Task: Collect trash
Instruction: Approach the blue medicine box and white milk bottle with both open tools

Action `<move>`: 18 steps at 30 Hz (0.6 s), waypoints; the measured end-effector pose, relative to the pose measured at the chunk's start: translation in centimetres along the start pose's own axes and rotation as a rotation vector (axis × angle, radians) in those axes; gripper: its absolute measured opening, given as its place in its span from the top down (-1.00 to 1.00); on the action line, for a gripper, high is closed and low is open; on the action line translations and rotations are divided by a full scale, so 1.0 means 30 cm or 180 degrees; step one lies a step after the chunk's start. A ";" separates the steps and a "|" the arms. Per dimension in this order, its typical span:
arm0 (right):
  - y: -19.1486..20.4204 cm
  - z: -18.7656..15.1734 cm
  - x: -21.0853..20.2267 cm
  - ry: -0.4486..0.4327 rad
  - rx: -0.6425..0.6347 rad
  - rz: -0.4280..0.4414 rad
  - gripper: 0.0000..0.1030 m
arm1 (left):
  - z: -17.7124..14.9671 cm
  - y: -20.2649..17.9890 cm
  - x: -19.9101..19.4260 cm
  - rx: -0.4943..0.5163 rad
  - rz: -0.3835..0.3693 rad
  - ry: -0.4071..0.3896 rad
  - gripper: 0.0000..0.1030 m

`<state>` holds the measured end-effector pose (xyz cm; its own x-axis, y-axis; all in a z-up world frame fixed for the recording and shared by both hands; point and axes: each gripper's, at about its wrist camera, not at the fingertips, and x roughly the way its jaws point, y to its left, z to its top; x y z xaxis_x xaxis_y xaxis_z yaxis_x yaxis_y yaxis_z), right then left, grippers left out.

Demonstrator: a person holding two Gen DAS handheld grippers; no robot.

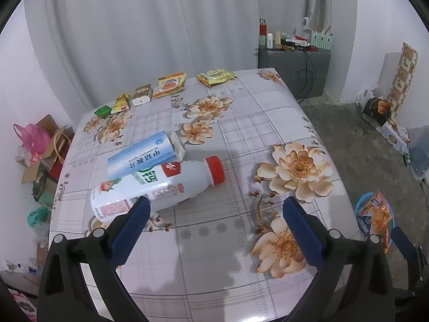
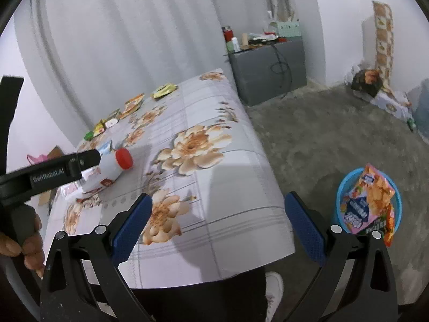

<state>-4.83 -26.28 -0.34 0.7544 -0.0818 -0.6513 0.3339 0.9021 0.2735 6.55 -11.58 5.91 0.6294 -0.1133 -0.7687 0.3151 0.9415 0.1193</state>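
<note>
White plastic drink bottle (image 1: 158, 186) with red cap (image 1: 216, 169) lying on its side on the flowered tablecloth (image 1: 241, 139), cap end toward the table's middle. Touching it on the far side, a blue-and-white carton (image 1: 142, 154), also lying flat. Left gripper (image 1: 214, 224) hovering just short of the bottle, blue fingers (image 1: 131, 226) spread wide, nothing between them; left fingertip overlapping the bottle's base in the left wrist view, contact not clear. Right gripper (image 2: 218, 221) likewise gaping and empty, held over the near table edge. Along the far edge, a row of small wrappers and packets (image 1: 171, 84). On the floor to the right, a blue bin (image 2: 368, 201) already stuffed with a colourful snack bag (image 2: 372, 196). A hand (image 2: 26, 238) on the left gripper's handle, seen from the right wrist.
</note>
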 end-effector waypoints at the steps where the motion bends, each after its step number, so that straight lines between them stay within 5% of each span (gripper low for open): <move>1: 0.012 -0.006 0.000 0.0002 -0.0030 0.0005 -0.84 | -0.002 0.019 -0.007 -0.0021 -0.0013 -0.0034 -0.88; 6: 0.102 -0.032 0.028 0.0185 -0.0215 0.0096 -0.84 | -0.023 0.127 -0.033 -0.0177 -0.0051 -0.0186 -0.88; 18: 0.287 -0.047 0.048 0.0296 -0.0543 -0.0268 -0.84 | -0.102 0.395 0.009 -0.0455 -0.0210 -0.0359 -0.88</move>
<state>-1.68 -18.03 0.08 0.6700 -0.1275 -0.7314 0.2870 0.9530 0.0967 8.29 0.52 5.21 0.6889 -0.2034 -0.6957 0.2592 0.9655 -0.0256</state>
